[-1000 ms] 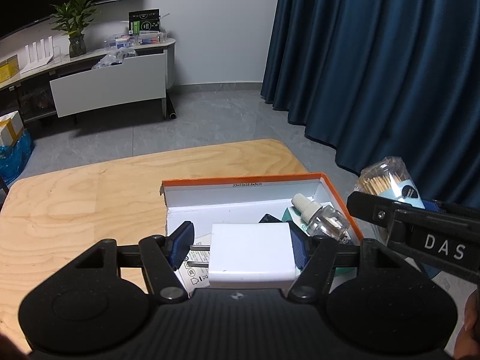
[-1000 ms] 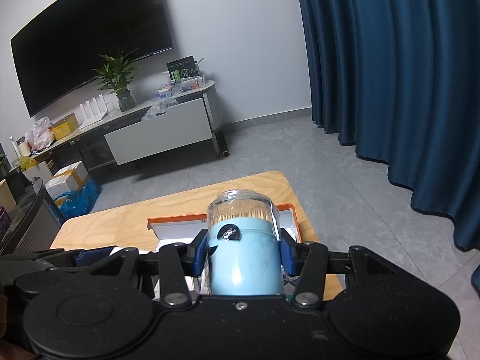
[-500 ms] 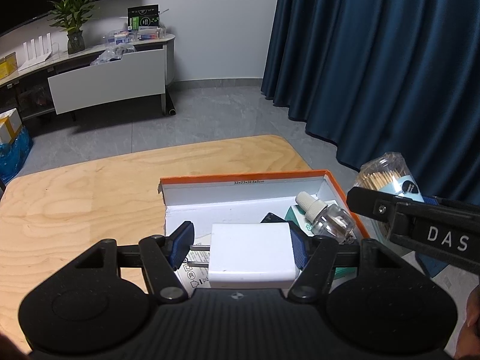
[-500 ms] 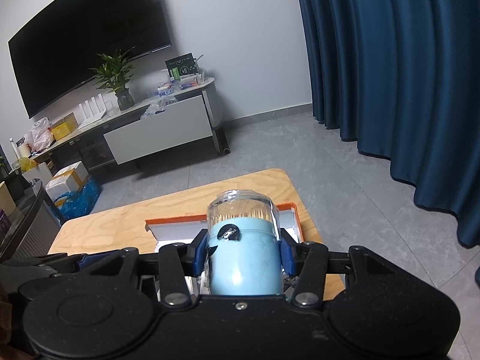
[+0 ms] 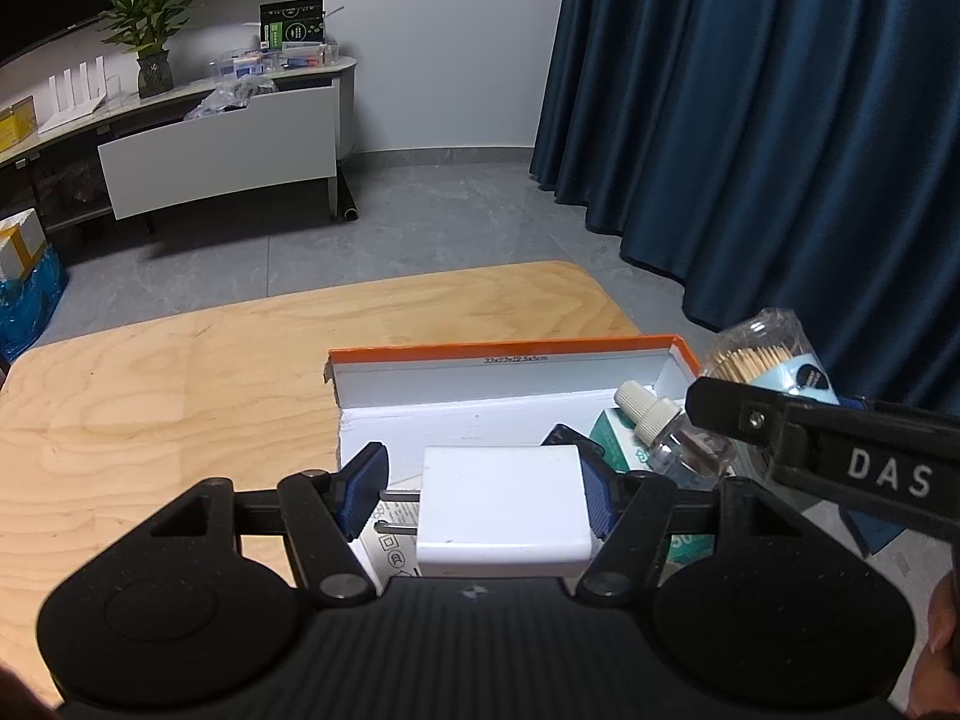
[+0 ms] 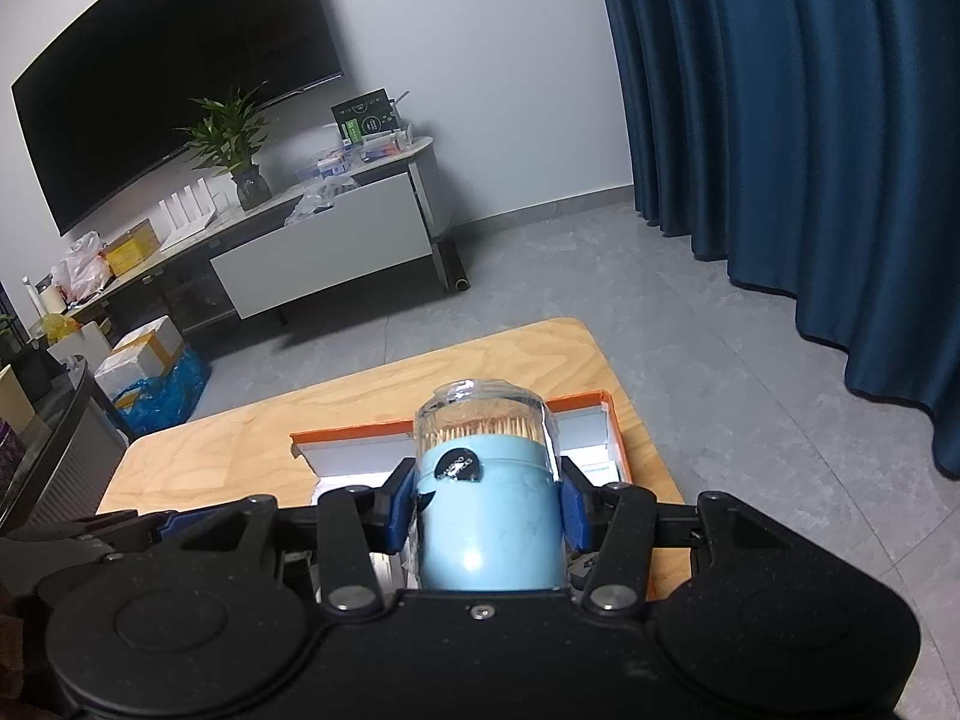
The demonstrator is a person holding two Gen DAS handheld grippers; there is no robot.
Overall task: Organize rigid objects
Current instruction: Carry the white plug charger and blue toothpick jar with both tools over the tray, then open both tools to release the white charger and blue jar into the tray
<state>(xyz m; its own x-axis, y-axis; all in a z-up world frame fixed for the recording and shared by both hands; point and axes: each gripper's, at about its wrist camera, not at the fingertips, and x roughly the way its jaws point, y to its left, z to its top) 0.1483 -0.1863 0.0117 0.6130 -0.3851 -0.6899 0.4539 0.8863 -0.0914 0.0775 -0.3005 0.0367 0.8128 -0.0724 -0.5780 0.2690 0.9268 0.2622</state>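
Observation:
My left gripper (image 5: 483,483) is shut on a white plug charger (image 5: 503,504), held just above the near side of an orange-rimmed white box (image 5: 510,354). Its prongs touch the left pad. Inside the box lie a small clear bottle with a white cap (image 5: 666,426), a green-white carton (image 5: 618,438) and a dark item. My right gripper (image 6: 489,501) is shut on a light blue toothpick jar with a clear lid (image 6: 489,504), held above the box's right side (image 6: 615,438). The jar also shows in the left wrist view (image 5: 765,354).
The box sits at the right end of a light wooden table (image 5: 180,396). Beyond the table are grey floor, a dark blue curtain (image 5: 780,120) on the right and a white TV cabinet (image 5: 222,144) with a plant at the back.
Both grippers have risen and pulled back slightly, so the box looks lower and smaller. Both keep their holds on the charger and the jar.

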